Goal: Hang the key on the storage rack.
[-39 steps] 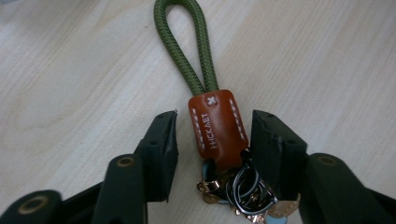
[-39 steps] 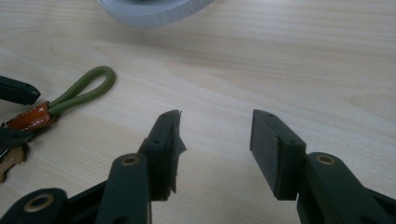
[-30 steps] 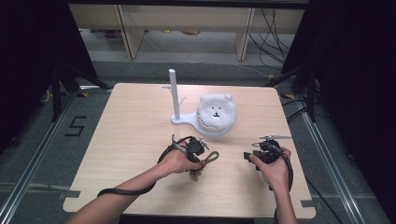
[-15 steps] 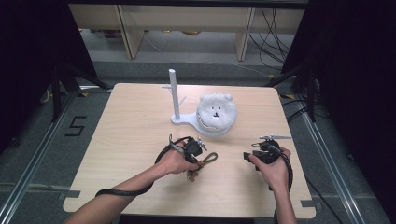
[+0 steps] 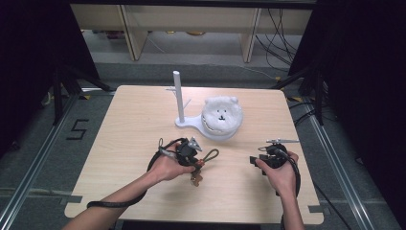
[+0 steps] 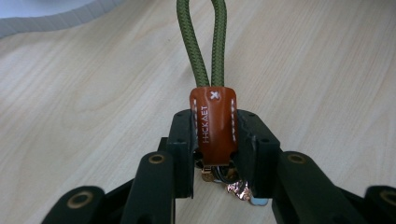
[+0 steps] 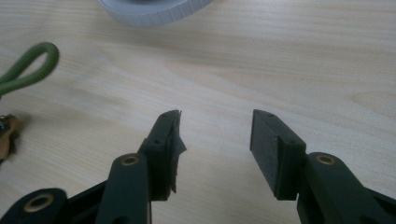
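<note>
1. High view: left gripper [image 5: 191, 152] sits near the table's middle front, held in the person's left hand [image 5: 168, 166], pinching a keychain [image 5: 203, 160].
2. Left gripper view: both pads press the sides of the brown leather tab [image 6: 213, 125]; green cord loop [image 6: 201, 42] runs up and away from the jaws, over the table [image 6: 70, 107].
3. Small metal bits hang below the tab between the jaws; too blurred to name.
4. The left jaws have just been closing, tab between them.
5. Right gripper [image 7: 215, 135] is spread, nothing between the pads, wood underneath.
6. High view: right gripper [image 5: 268, 160] is at the front right of the table in the right hand [image 5: 280, 172], well apart from the keychain.
7. White plush bear head [image 5: 221, 117] rests on the base of a white stand with an upright post [image 5: 178, 96], behind both grippers.
8. Right gripper view: the cord loop [image 7: 25, 67] shows at its left edge.
</note>
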`<state>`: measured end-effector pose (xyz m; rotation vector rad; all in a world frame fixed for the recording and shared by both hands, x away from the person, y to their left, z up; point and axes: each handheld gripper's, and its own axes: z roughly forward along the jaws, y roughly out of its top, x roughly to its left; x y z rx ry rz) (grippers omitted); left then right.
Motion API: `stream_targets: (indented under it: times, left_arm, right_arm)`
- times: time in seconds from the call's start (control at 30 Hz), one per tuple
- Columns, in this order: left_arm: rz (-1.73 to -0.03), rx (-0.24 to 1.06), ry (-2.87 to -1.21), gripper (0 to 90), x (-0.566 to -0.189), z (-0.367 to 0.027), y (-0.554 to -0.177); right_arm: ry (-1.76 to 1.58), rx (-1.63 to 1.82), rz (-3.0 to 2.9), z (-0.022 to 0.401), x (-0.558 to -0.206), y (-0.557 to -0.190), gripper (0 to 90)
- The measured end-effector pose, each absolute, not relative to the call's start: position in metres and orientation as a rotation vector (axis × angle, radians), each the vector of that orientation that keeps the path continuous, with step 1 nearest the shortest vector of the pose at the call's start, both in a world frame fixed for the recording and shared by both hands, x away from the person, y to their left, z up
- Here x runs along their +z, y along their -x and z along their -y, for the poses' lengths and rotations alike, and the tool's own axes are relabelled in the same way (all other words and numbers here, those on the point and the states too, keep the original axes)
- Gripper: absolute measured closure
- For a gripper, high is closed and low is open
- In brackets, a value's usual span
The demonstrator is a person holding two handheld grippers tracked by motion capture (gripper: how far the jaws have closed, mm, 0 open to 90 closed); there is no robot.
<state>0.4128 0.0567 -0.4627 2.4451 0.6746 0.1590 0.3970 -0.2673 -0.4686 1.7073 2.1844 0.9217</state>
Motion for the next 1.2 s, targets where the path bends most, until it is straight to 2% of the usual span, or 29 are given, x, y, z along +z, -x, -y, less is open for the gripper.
stream_targets:
  times: [0.2,0.23,0.67,1.2]
  left_arm:
    - [-0.676,0.215,-2.380,68.0,-0.455,-0.079,-0.409]
    - [-0.717,0.217,-2.317,68.0,-0.456,-0.079,-0.407]
    - [-0.800,0.297,-2.113,68.0,-0.441,-0.122,-0.405]
    - [-0.879,0.413,-1.948,68.0,-0.424,-0.154,-0.405]
  right_arm:
    - [-1.724,0.965,-2.168,0.266,-0.469,-0.397,53.5]
    - [-1.720,0.963,-2.170,0.266,-0.469,-0.397,53.5]
    - [-1.709,0.964,-2.173,0.266,-0.469,-0.397,53.5]
    - [-1.703,0.981,-2.180,0.266,-0.470,-0.397,53.3]
